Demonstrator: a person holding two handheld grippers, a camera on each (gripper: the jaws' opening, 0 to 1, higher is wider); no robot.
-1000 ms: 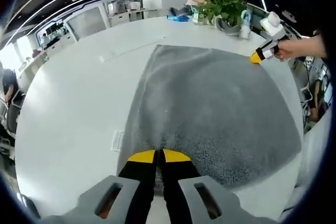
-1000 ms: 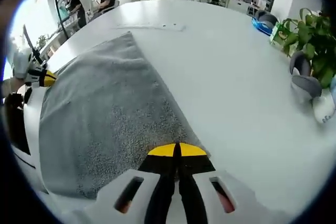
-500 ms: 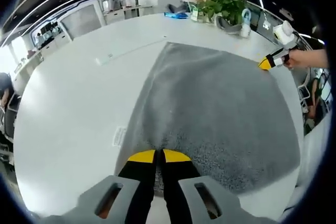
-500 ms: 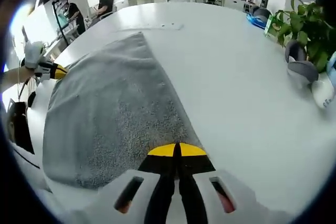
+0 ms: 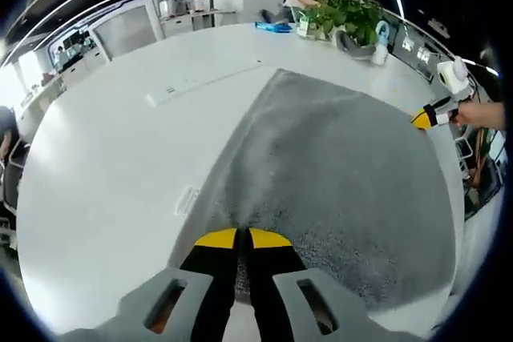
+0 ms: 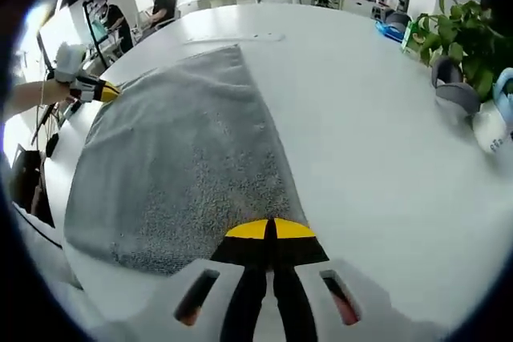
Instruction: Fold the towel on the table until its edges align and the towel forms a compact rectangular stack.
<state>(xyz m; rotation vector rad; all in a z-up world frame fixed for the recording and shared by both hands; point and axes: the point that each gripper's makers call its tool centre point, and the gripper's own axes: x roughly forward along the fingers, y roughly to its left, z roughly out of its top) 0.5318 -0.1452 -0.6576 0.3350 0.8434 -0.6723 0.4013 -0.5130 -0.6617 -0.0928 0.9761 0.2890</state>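
Just ahead of the left gripper (image 5: 243,236), jaws pinched on one near corner of the grey towel (image 5: 337,166); likewise clamped at the other near corner by the right gripper (image 6: 270,230). Spread flat over the white table (image 5: 104,158), running away from both grippers. Probably only the first fold begun; aligning edges and stacking still to do.

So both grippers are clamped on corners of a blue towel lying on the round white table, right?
Not quite: the towel is grey and fluffy, not blue, as the left gripper view shows. The rest holds: the left gripper and right gripper each have their jaws shut on a corner of it, on the round white table.
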